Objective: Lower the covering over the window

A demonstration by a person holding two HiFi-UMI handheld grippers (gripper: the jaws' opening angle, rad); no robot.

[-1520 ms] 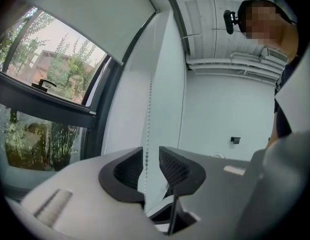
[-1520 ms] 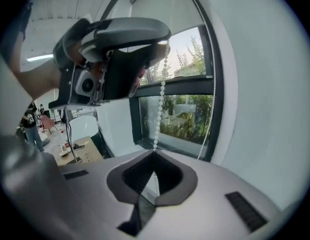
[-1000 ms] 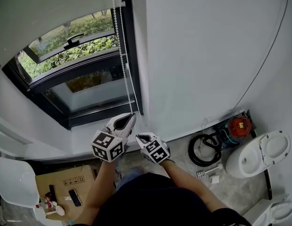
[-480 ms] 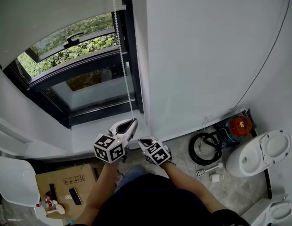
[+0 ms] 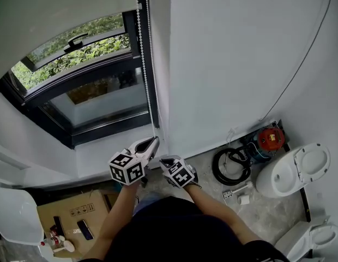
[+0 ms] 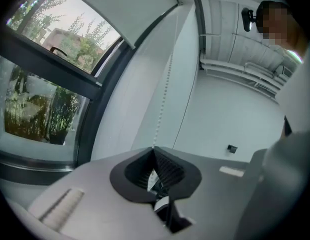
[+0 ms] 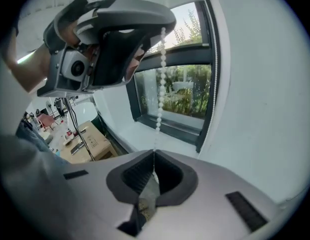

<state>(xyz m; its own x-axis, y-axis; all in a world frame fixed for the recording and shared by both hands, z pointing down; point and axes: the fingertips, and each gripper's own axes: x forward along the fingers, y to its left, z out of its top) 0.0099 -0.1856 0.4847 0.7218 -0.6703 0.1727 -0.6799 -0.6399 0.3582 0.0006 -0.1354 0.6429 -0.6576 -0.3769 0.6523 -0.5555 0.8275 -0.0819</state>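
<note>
A white bead chain (image 5: 148,75) hangs down the window's right frame from the pale roller blind (image 5: 60,1), which covers the top of the window (image 5: 87,70). My left gripper (image 5: 154,141) is shut on the chain just above the sill; in the left gripper view the beads (image 6: 164,96) run down into its closed jaws (image 6: 154,148). My right gripper (image 5: 162,159) sits right below it, also shut on the chain. The right gripper view shows the beads (image 7: 159,99) dropping from the left gripper (image 7: 120,39) into the right gripper (image 7: 154,151).
The white sill (image 5: 103,152) lies under the window. On the floor at the right are a coiled black hose (image 5: 229,166), a red device (image 5: 269,137) and a toilet (image 5: 291,171). A cardboard box (image 5: 76,212) with small items sits at the lower left.
Both grippers have sunk together along the chain towards the sill, still closed on it. The head view has shifted, so the window now sits higher in the picture.
</note>
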